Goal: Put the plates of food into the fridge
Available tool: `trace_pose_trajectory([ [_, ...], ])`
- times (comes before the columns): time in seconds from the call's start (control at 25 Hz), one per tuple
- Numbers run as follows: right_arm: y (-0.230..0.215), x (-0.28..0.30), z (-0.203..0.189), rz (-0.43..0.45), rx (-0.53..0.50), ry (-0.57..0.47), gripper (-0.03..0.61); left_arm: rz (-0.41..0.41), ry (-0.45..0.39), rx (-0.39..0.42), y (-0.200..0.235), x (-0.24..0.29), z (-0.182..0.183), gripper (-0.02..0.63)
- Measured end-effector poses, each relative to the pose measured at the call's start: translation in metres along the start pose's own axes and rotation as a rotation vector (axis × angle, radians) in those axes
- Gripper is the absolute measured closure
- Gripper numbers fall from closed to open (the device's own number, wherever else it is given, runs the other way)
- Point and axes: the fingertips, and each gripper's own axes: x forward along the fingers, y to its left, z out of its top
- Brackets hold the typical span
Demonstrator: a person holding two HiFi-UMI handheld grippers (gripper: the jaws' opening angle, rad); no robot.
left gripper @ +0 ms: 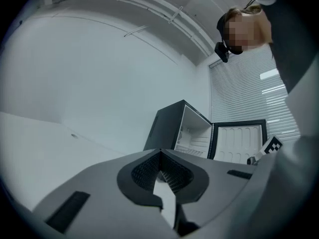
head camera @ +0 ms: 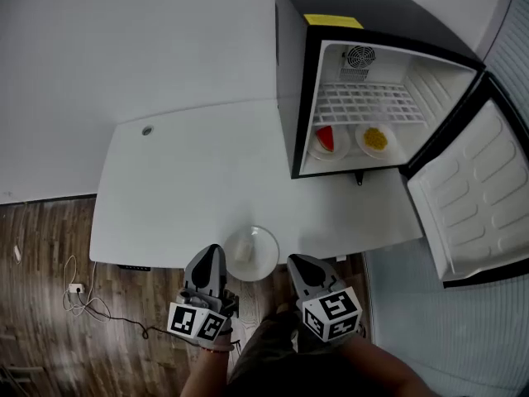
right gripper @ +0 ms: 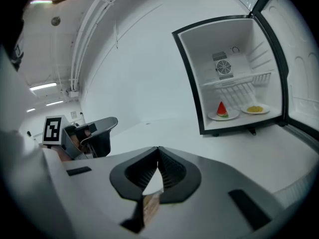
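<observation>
Your left gripper [head camera: 212, 255] and right gripper [head camera: 297, 264] both have fingers pressed together, holding nothing. The round white plate of pale food [head camera: 266, 245] lies between their tips, equally near each. The open black fridge [head camera: 291, 73] stands well beyond, rightward.

Left hand-held gripper [head camera: 212, 256] and right hand-held gripper [head camera: 299, 265], side by side, jaws together

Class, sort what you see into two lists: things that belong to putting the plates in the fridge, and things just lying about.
Job: fridge; watermelon plate and yellow-food plate inside it; plate on the table; left gripper; right gripper.
Lying about: cable and socket on the floor.
</observation>
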Motion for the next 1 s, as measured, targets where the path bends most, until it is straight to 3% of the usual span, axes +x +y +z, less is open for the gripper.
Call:
trace_pose_trajectory([
  [0.32, 0.020, 0.018, -0.045, -0.018, -0.042, 0.071, 0.571, 0.102, 0.044, 0.027, 0.040, -0.042, -0.037, 0.607],
  [0.68, 0.020, 0.027, -0.097, -0.017, 0.105, 0.203, 0.564, 0.180, 0.099, -0.026, 0.063, -0.076, -0.085, 0.607],
  [1.0, 0.027, 0.038, -0.120, 0.039, 0.334, 0.242, 0.468, 0.186, 0.116, -0.044, 0.064, -0.073, -0.108, 0.607],
])
